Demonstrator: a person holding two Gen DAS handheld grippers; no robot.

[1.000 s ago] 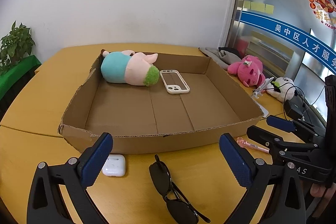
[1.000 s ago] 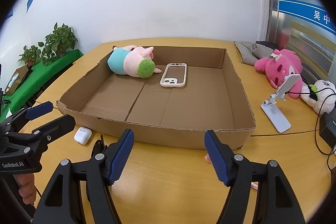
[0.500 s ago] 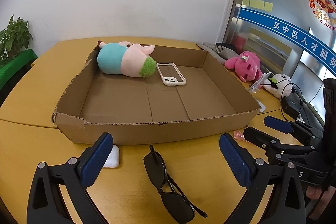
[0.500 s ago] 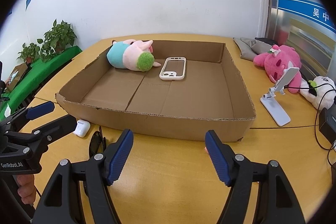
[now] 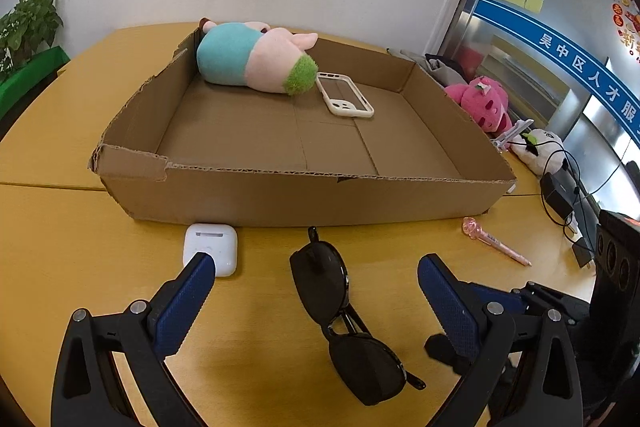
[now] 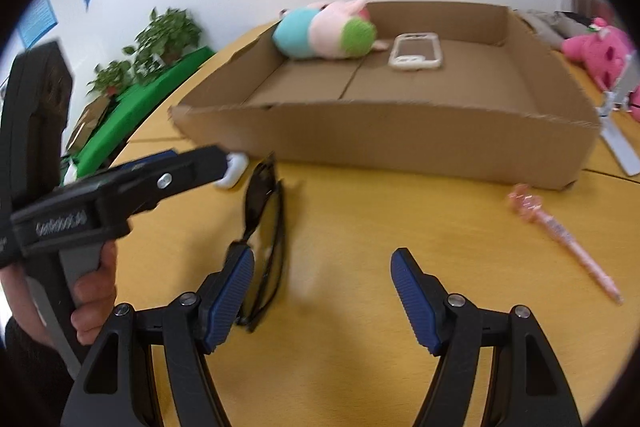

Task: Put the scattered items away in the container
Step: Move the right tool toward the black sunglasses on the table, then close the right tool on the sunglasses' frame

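Observation:
A shallow cardboard box (image 5: pixel 280 195) holds a teal-and-pink plush (image 5: pixel 248 61) and a cream phone case (image 5: pixel 346 99). On the yellow table in front of it lie a white earbud case (image 5: pixel 210 247), black sunglasses (image 5: pixel 320 279) and a pink pen (image 5: pixel 496 241). My left gripper (image 5: pixel 314 261) is open low over the sunglasses, its left fingertip by the earbud case. My right gripper (image 6: pixel 322 253) is open above bare table. Its left finger is beside the near end of the sunglasses (image 6: pixel 268 211), and the pen (image 6: pixel 560 231) is off to its right.
A pink plush (image 5: pixel 484 103), a white plush (image 5: pixel 540 147), a phone stand (image 6: pixel 616 143) and a black charger with cables (image 5: pixel 556 191) crowd the table's right side. Potted plants (image 6: pixel 160 39) stand at the left. A person's hand (image 6: pixel 92 291) holds the left gripper's handle.
Both grippers have sunk toward the table and tipped further down. The sunglasses and earbud case now sit larger between the left fingers. The pen has come into the right view.

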